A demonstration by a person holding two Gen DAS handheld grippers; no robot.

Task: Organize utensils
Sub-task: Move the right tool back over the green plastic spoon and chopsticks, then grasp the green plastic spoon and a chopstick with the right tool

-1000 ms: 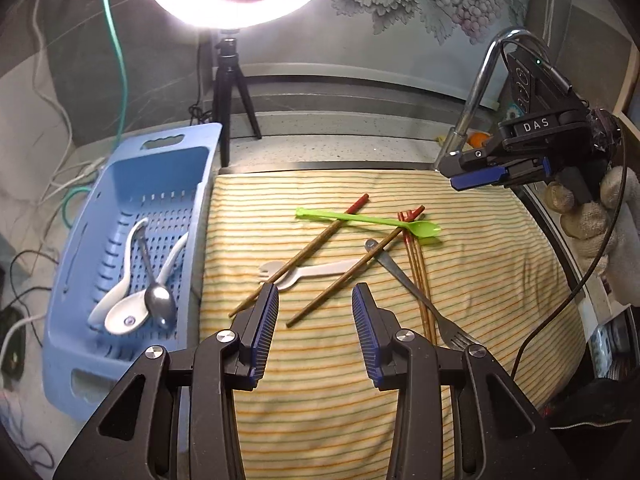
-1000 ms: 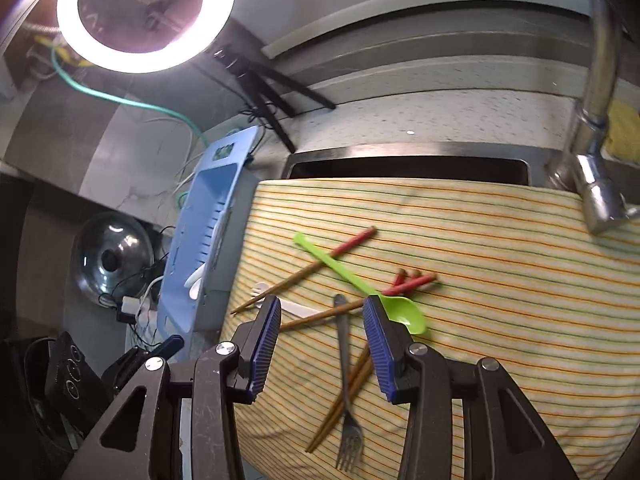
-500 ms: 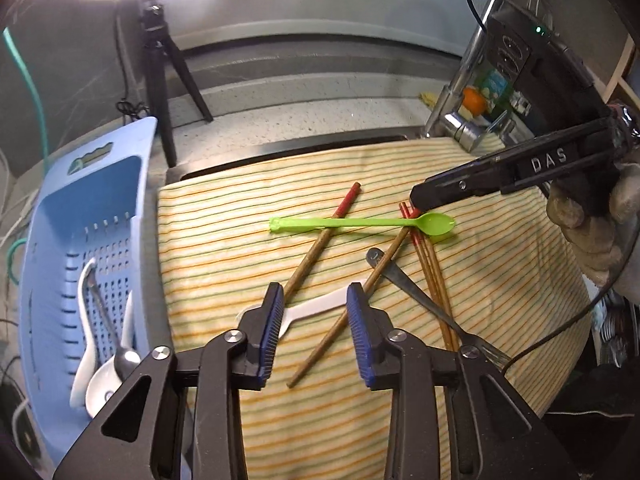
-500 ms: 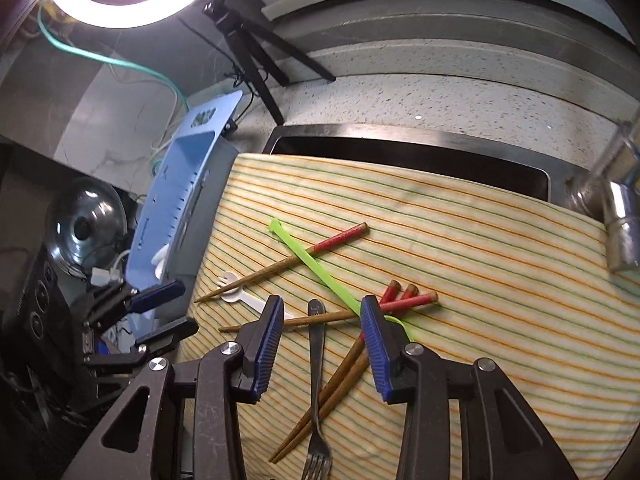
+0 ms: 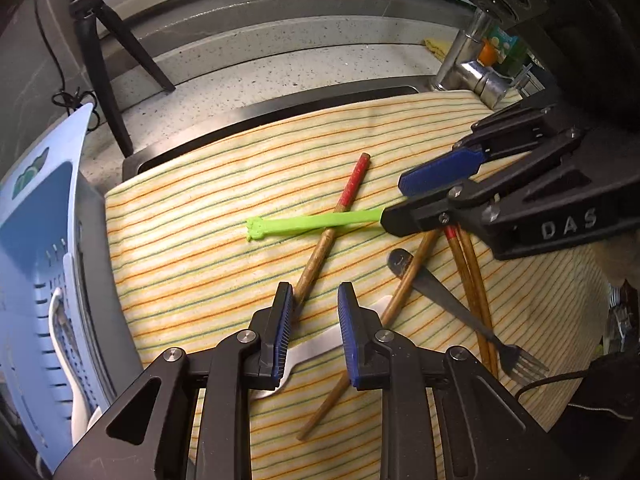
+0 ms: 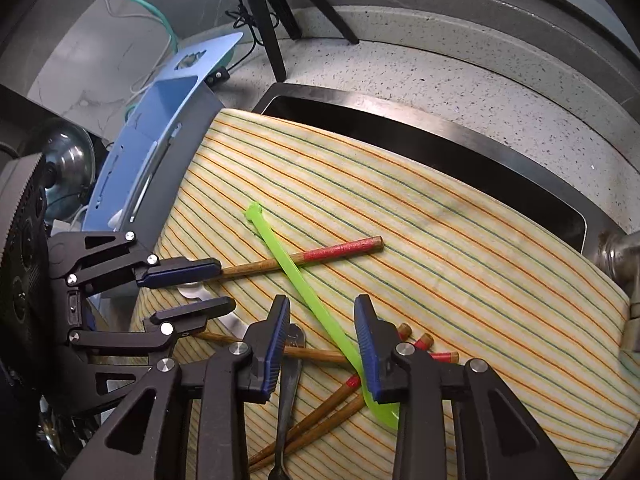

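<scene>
Crowding utensils [image 5: 404, 280]: both gripper tips [image 5: 312, 312]

cloth [image 5: 192, 248]: cream, orange-green stripes | spoon [image 5: 304, 222]: lime green | chopsticks [image 6: 320, 258]: brown, red-tipped | basket [image 5: 36, 216]: blue

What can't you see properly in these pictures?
- Green spoon: in the left wrist view the right tool covers its bowl.
- White fork: in the left wrist view the left tool hides its head.
- Metal fork: in the right wrist view its tines are cut off by the bottom edge.
- Blue basket: contents blurred in the left wrist view.
</scene>
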